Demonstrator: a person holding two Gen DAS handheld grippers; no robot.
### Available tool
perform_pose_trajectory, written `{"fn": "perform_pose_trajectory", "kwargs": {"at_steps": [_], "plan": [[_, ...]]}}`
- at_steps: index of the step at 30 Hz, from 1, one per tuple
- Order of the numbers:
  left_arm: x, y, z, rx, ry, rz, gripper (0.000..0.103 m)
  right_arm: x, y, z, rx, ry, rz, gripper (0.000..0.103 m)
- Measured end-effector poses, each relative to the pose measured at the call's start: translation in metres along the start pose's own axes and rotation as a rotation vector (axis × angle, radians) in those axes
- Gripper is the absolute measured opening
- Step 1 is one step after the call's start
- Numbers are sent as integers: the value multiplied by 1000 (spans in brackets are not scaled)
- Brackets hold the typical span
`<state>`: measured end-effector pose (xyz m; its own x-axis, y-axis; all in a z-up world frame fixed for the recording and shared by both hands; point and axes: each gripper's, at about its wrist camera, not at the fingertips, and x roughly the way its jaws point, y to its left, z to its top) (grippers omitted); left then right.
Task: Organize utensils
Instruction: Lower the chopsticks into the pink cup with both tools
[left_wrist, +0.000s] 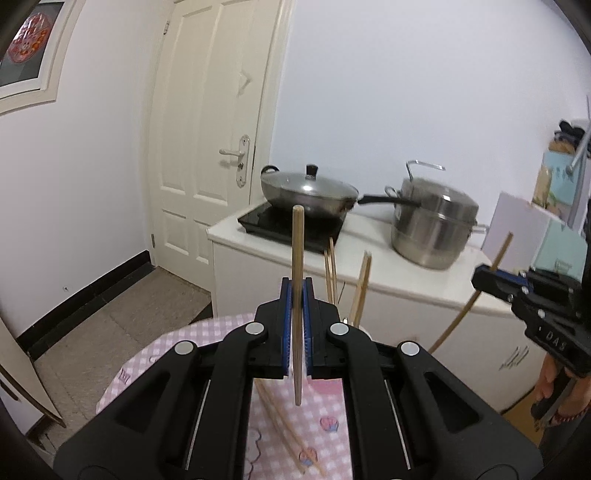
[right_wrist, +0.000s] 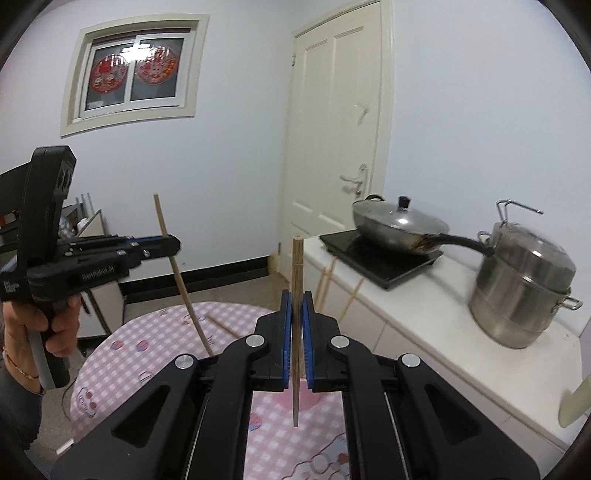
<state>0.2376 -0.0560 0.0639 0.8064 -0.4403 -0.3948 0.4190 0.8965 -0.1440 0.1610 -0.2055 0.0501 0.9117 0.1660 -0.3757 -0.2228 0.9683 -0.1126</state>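
Note:
My left gripper (left_wrist: 297, 295) is shut on a wooden chopstick (left_wrist: 297, 258) held upright above the pink checked table (left_wrist: 177, 354). My right gripper (right_wrist: 295, 306) is shut on another chopstick (right_wrist: 296, 266), also upright. Each gripper shows in the other's view: the right one (left_wrist: 480, 281) with its chopstick (left_wrist: 498, 254) tilted, the left one (right_wrist: 173, 245) with its chopstick (right_wrist: 164, 225) tilted. Two chopsticks (left_wrist: 284, 424) lie on the tablecloth. Several more chopsticks (left_wrist: 360, 288) stand upright behind my left gripper; their holder is mostly hidden.
A white counter (left_wrist: 369, 273) stands beyond the table with a black induction hob (left_wrist: 266, 221), a lidded wok (left_wrist: 310, 192) and a steel steamer pot (left_wrist: 432, 225). A white door (left_wrist: 210, 129) is behind. A window (right_wrist: 133, 74) is on the wall.

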Motion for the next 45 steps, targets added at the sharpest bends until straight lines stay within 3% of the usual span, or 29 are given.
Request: {"fn": "perform_pose_trajectory", "kwargs": {"at_steps": [9,18,27,45], "plan": [[23,1,41,-89,-60,-30,6,9,-10,19,29,-96,-45,4],[46,-2,42,-146,-102,-83,6,34,-21,18,75,-134,-68,4],[81,3,19,-171,-29,-79,6,49,-31,7,133,-114,-36,4],[118,5,-13,-143,112,-91,6,90,-39,-41,176,48,-28,4]]}}
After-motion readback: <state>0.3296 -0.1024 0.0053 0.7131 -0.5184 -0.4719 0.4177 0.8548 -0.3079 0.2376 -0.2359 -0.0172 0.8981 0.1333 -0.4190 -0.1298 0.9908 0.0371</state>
